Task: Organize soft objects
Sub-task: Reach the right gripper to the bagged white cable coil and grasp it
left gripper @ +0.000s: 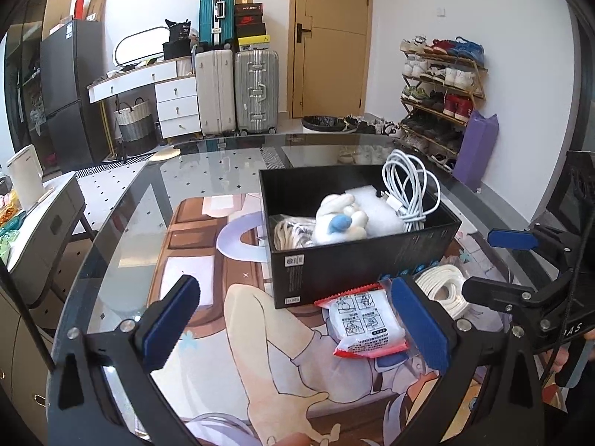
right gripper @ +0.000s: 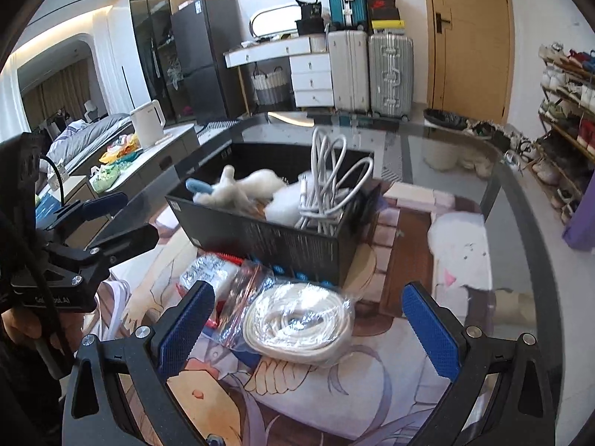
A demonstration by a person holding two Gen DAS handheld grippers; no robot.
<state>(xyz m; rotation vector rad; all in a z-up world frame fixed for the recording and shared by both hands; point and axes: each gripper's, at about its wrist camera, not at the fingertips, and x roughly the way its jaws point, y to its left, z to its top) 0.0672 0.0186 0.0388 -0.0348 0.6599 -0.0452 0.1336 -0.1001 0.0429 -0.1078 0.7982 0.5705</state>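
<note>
A black box (left gripper: 353, 264) (right gripper: 260, 238) stands on the printed mat and holds a white plush toy (left gripper: 340, 223) (right gripper: 238, 189), a white cable bundle (left gripper: 409, 182) (right gripper: 331, 182) and other soft items. A white packet with red edges (left gripper: 366, 325) (right gripper: 210, 273) lies in front of the box. A bagged coil of white rope (right gripper: 297, 323) (left gripper: 444, 290) lies beside it. My left gripper (left gripper: 293, 327) is open and empty, its right pad beside the packet. My right gripper (right gripper: 308, 338) is open and empty, its pads on either side of the rope coil.
The glass table (left gripper: 148, 200) (right gripper: 494, 171) has a curved far edge. A side counter with a white kettle (left gripper: 24, 178) (right gripper: 147, 122) stands to the left. Suitcases (left gripper: 238, 89), a white desk and a shoe rack (left gripper: 442, 89) line the far wall.
</note>
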